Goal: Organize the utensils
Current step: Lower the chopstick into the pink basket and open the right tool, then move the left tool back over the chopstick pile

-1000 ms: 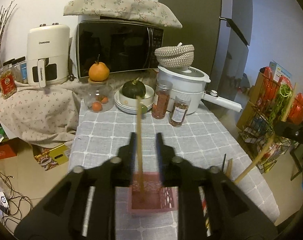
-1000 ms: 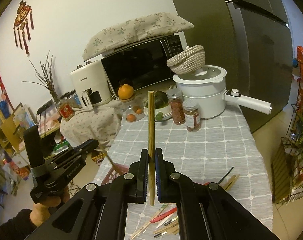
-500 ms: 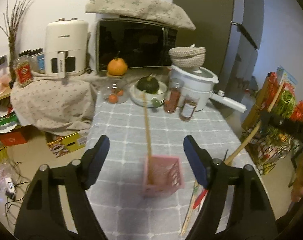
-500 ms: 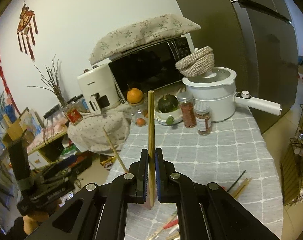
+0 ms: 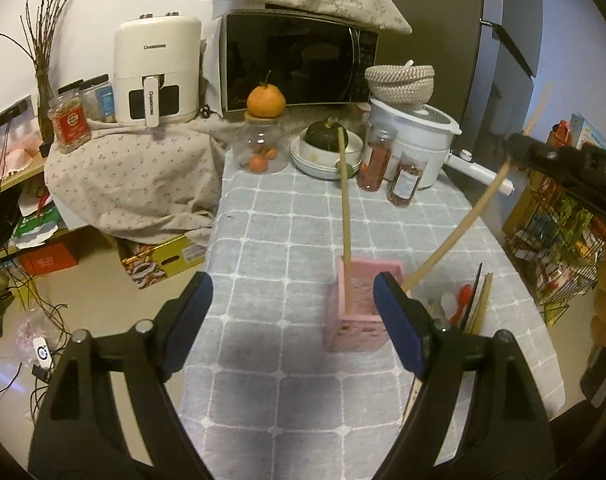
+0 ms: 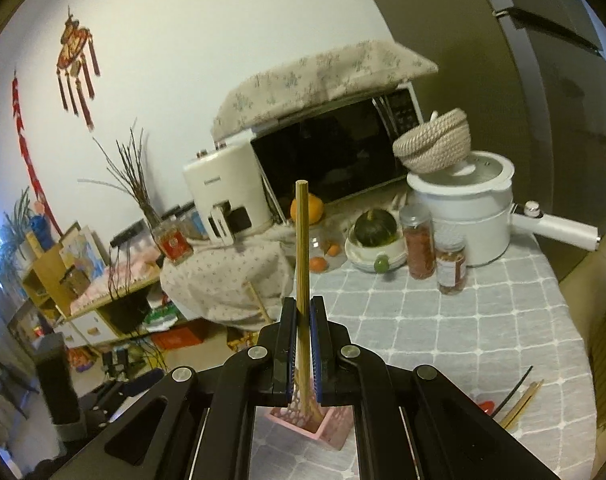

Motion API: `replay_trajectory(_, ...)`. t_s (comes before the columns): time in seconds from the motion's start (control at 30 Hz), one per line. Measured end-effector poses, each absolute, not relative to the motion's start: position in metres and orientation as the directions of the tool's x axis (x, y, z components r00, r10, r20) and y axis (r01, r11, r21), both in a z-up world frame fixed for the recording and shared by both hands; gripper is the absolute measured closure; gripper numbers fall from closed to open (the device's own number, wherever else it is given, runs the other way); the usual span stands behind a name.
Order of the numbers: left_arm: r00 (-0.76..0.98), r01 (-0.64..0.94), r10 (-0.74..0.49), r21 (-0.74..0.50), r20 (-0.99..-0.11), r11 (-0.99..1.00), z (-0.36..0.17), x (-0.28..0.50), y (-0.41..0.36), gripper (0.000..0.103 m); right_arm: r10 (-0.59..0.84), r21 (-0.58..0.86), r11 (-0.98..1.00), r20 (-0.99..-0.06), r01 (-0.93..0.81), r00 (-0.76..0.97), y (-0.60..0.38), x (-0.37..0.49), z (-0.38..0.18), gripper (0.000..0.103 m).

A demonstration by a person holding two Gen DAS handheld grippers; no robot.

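A pink holder [image 5: 363, 306] stands on the grey checked tablecloth [image 5: 287, 240]; one wooden chopstick [image 5: 345, 200] stands in it. My left gripper [image 5: 293, 314] is open and empty, just in front and to the left of the holder. My right gripper [image 6: 301, 324] is shut on a second wooden chopstick [image 6: 301, 240] held upright, its lower end at the holder [image 6: 323, 426]. In the left wrist view that chopstick [image 5: 459, 232] slants down from the right gripper [image 5: 515, 152] to the holder's right rim. Loose utensils [image 5: 469, 304] lie right of the holder.
At the table's back stand two spice jars [image 5: 387, 164], a plate with a squash [image 5: 327, 146], a glass jar with an orange [image 5: 265, 136], a white pot [image 5: 419, 136], a microwave [image 5: 295, 68] and an air fryer [image 5: 155, 68]. A wire rack [image 5: 555, 240] stands at the right.
My left gripper opened, let go of its chopstick in the holder and pulled back to the left. My right gripper brought its chopstick over and down to the holder.
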State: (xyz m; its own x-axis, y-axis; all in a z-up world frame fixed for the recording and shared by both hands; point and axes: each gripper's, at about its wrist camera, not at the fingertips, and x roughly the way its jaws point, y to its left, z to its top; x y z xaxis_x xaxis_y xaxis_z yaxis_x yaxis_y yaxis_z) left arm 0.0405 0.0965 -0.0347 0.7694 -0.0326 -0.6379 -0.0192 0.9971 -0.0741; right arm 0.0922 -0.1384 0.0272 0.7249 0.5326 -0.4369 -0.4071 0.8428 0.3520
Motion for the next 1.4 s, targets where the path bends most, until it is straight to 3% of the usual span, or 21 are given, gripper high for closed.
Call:
replay_trajectory(0.43, 0.748, -0.010, -0.040, -0.071, -0.663, 0.997, -0.042, 0.039, 0.093, 0.020, 0.495, 0.317, 0.869, -0.571, -0.380, 0.655, -0.110, 0.123, -0.025, 0.097)
replay_trajectory(1.03, 0.740, 0.006, -0.042, -0.057, -0.672, 0.998, -0.044, 0.041, 0.086, 0.020, 0.488, 0.325, 0.873, -0.612, -0.365, 0.623, -0.108, 0.135, -0.047, 0.094)
replay_trajectory(1.4, 0.744, 0.017, -0.056, -0.065, -0.666, 0.998, -0.041, 0.041, 0.081, 0.020, 0.493, 0.343, 0.869, -0.554, -0.356, 0.670, -0.122, 0.123, -0.027, 0.053)
